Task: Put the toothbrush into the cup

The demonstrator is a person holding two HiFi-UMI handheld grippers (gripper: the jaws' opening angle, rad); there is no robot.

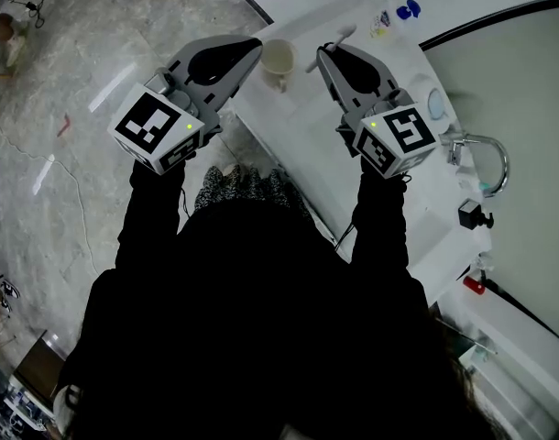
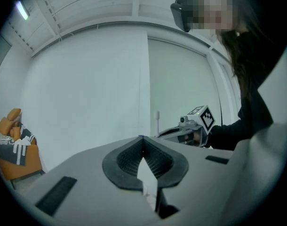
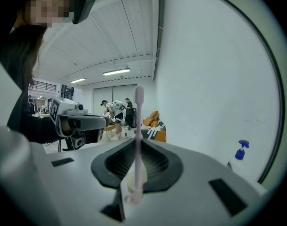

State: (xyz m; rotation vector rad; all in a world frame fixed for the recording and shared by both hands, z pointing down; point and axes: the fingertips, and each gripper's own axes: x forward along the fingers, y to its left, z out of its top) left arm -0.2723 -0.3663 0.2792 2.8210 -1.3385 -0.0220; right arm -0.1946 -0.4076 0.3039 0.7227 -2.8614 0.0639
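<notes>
A cream cup stands near the edge of the white counter. My left gripper hovers just left of the cup, jaws shut with nothing between them. To the right of the cup, my right gripper is shut on a pale pink toothbrush. In the right gripper view the brush stands upright between the pads, and its head sticks out past the jaw tips. From the left gripper view, the right gripper and the toothbrush show against a white wall.
A blue-capped pump bottle stands at the counter's far end. A chrome faucet and a sink are at the right. Marble floor lies left of the counter. People stand far off in the room.
</notes>
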